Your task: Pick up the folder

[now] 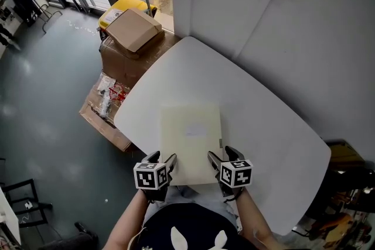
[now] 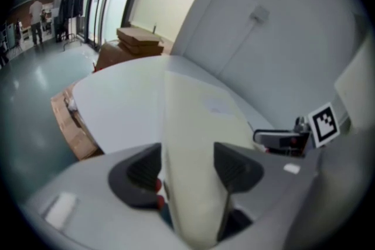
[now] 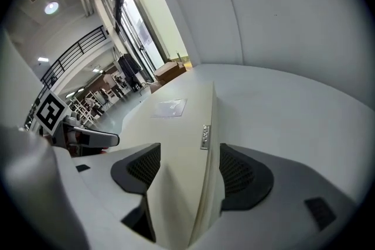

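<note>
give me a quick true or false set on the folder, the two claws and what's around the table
1. The folder lies on the white table. True.
2. The folder is bright red. False: it is cream.
3. The left claw hangs clear of the folder. False: the folder's near edge sits between its open jaws.
4. The right claw has the folder between its jaws. True.
5. A cardboard box stands beyond the table's far end. True.

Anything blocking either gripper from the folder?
Nothing visible does. The folder lies on the table, and its near corners already sit between the parted jaws of the left gripper and the right gripper. Nothing rests on it.
</note>
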A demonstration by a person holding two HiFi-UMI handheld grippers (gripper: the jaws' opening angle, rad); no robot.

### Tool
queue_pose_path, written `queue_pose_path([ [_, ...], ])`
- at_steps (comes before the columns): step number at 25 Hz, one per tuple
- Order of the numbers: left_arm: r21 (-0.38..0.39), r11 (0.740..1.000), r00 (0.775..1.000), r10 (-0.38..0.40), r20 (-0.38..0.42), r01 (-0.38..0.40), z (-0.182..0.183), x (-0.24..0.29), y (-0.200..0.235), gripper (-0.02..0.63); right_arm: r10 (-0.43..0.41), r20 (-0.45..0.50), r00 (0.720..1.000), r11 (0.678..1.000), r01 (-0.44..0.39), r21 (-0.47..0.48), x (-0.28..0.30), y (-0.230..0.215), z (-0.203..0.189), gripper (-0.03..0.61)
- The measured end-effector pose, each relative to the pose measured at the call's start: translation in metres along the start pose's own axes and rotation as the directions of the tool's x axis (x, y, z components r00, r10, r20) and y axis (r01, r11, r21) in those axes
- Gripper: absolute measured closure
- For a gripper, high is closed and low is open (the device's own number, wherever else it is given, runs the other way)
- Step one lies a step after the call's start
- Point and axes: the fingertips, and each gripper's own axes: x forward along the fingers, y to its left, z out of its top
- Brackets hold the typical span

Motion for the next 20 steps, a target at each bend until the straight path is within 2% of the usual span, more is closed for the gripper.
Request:
queue_pose_path([
  [11, -0.072, 0.997, 0.999, -0.03, -0.045, 0.026, -0.006, 0.011, 0.01, 0.342, 0.079, -0.038, 0.996, 0.987, -0.073, 0.141, 0.014, -0.008, -0.013, 0.291],
  [16, -0.101, 0.992, 0.994, -0.086, -0.068, 0.079, -0.007, 0.016, 0.01, 0.342, 0.131, -0.048, 0.99, 0.973, -0.119, 0.2, 0.018, -0.009, -0.017, 0.288],
  [20, -0.122, 0.987, 0.987, -0.121, -0.104, 0.108, -0.01, 0.019, 0.016, 0.305, 0.171, -0.049, 0.984, 0.955, -0.153, 0.254, 0.021, -0.012, -0.02, 0.28],
])
